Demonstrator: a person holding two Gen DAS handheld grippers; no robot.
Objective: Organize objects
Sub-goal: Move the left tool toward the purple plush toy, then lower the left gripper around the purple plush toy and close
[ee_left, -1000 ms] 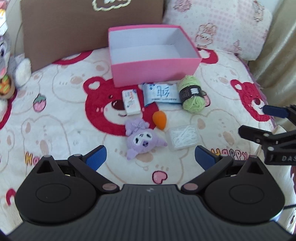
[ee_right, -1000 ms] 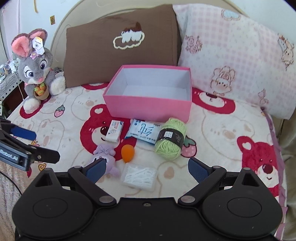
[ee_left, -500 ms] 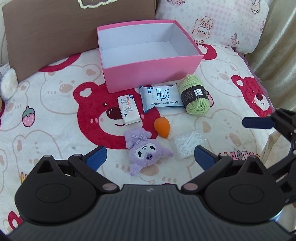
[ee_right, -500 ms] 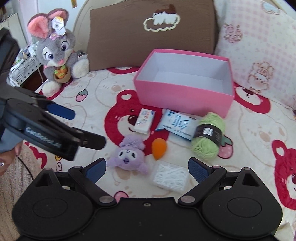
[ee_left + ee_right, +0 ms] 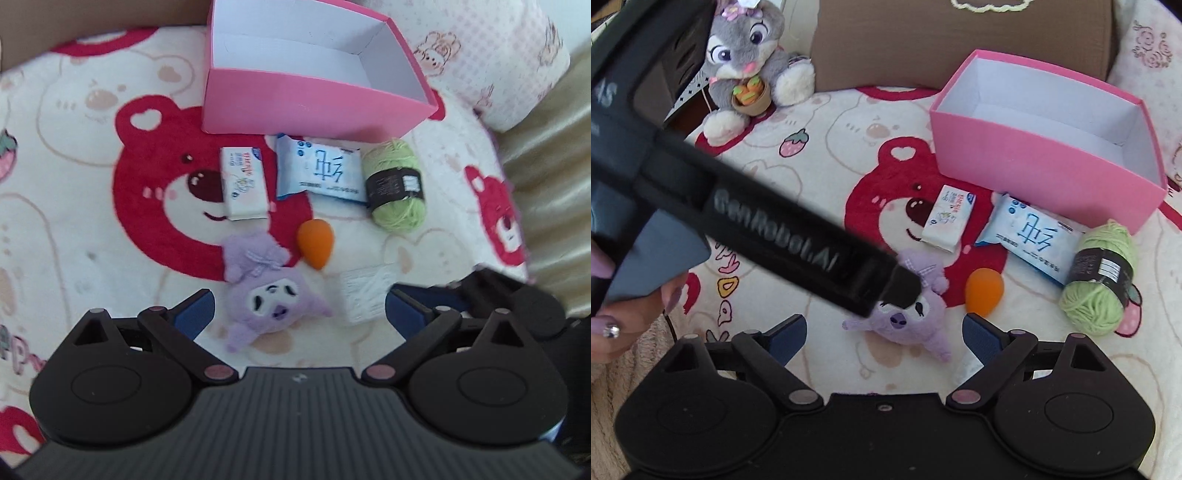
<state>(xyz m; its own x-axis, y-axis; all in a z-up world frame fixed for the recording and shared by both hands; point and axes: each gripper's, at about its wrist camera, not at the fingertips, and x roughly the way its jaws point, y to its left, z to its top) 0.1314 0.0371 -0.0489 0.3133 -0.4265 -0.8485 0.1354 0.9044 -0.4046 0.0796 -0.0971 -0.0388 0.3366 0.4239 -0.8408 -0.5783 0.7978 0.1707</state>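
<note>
A purple plush (image 5: 269, 299) lies on the bear-print blanket (image 5: 74, 221), in front of and between the blue fingertips of my open left gripper (image 5: 299, 314). Beyond it are an orange sponge (image 5: 316, 243), a small tissue pack (image 5: 243, 182), a wipes pack (image 5: 319, 168), green yarn (image 5: 397, 184) and a clear swab box (image 5: 364, 295). The empty pink box (image 5: 314, 92) stands behind them. My right gripper (image 5: 884, 336) hovers over the same plush (image 5: 912, 325), its wide jaws closing slightly with nothing pressed between them. A left gripper finger (image 5: 812, 240) crosses above the plush.
A grey bunny toy (image 5: 750, 62) and a brown pillow (image 5: 960, 40) sit at the back, a pink checked pillow (image 5: 480, 55) at the right. The bed edge and a curtain (image 5: 546, 166) are on the right. A hand (image 5: 628, 306) holds the left tool.
Both grippers have dropped and moved in towards the small items. The left gripper now reaches across the right wrist view over the plush. The items have not moved.
</note>
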